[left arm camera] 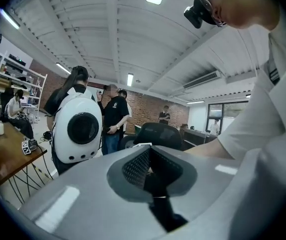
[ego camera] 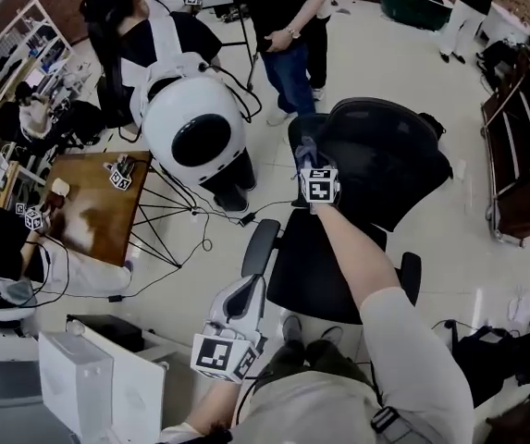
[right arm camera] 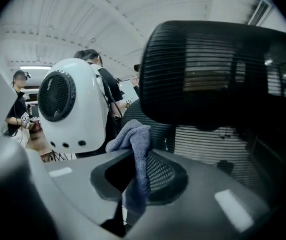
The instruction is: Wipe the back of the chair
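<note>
Left gripper (ego camera: pixel 246 294) hangs low near the armrest (ego camera: pixel 260 243), jaws pressed together, nothing between them. Right gripper (ego camera: pixel 309 160) is clamped on a grey-blue cloth (right arm camera: pixel 135 154), raised at the left edge of the black mesh chair back (ego camera: pixel 385 160), below the headrest (right arm camera: pixel 217 69). Cloth-to-mesh contact is unclear. No dirt or clean track shows, so the wiped share cannot be judged; the scene fits a stroke landing or one ending.
</note>
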Demonstrator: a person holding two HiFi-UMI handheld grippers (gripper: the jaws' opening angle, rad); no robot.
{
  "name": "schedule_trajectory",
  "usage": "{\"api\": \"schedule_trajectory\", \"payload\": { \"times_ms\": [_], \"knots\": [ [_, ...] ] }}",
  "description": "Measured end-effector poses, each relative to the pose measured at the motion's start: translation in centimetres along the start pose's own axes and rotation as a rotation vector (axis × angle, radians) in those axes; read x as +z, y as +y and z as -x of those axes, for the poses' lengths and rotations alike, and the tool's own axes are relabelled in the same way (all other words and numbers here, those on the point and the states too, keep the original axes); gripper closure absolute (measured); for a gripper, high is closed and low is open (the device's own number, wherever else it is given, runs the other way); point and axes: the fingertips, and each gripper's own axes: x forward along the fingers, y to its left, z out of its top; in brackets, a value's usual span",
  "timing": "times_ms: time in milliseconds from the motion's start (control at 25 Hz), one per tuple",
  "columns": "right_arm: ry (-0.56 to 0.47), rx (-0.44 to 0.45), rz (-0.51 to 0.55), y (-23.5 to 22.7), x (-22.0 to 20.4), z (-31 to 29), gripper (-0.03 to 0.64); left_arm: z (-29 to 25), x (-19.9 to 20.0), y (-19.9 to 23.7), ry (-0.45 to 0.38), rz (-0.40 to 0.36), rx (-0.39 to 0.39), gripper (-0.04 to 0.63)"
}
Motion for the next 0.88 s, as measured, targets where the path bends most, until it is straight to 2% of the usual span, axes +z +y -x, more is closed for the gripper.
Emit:
{"api": "schedule_trajectory", "payload": {
  "times_ms": [80, 200, 320, 440, 560, 640, 720, 800, 880],
  "knots": [
    [-0.008, -0.056, -0.026, -2.9, -0.3, 1.4, 0.571, -0.8, 0.6, 0.2, -0.007, 0.003, -0.022, 0.529],
    [-0.018, -0.157, -0.035, -9.9, -1.5, 5.6, 0.571, -3.0, 1.6, -1.5, -0.025, 0.001, -0.103, 0.529],
    [0.004, -0.312, -0.059, -18.4, -3.7, 11.7, 0.571, -4.3, 2.5, -3.4, -0.052, -0.011, -0.197, 0.529],
    [0.022, -0.452, -0.118, -27.4, -6.2, 18.4, 0.571, -5.6, 2.7, -7.0, -0.061, -0.008, -0.303, 0.529],
    [0.008, -0.503, -0.168, -33.3, -7.5, 22.4, 0.571, -7.0, 1.8, -11.1, -0.044, -0.010, -0.379, 0.529],
    [-0.016, -0.481, -0.171, -33.4, -6.5, 22.3, 0.571, -7.9, 1.2, -12.2, -0.024, -0.014, -0.398, 0.529],
    [-0.061, -0.427, -0.169, -30.6, -5.0, 20.9, 0.571, -8.5, 0.8, -11.8, -0.006, -0.003, -0.388, 0.529],
    [-0.105, -0.319, -0.134, -23.9, -4.5, 18.1, 0.571, -7.6, 0.4, -10.3, -0.008, 0.001, -0.357, 0.529],
    [-0.115, -0.183, -0.071, -14.8, -4.8, 14.1, 0.571, -6.2, 0.3, -8.1, -0.023, -0.002, -0.328, 0.529]
  ]
}}
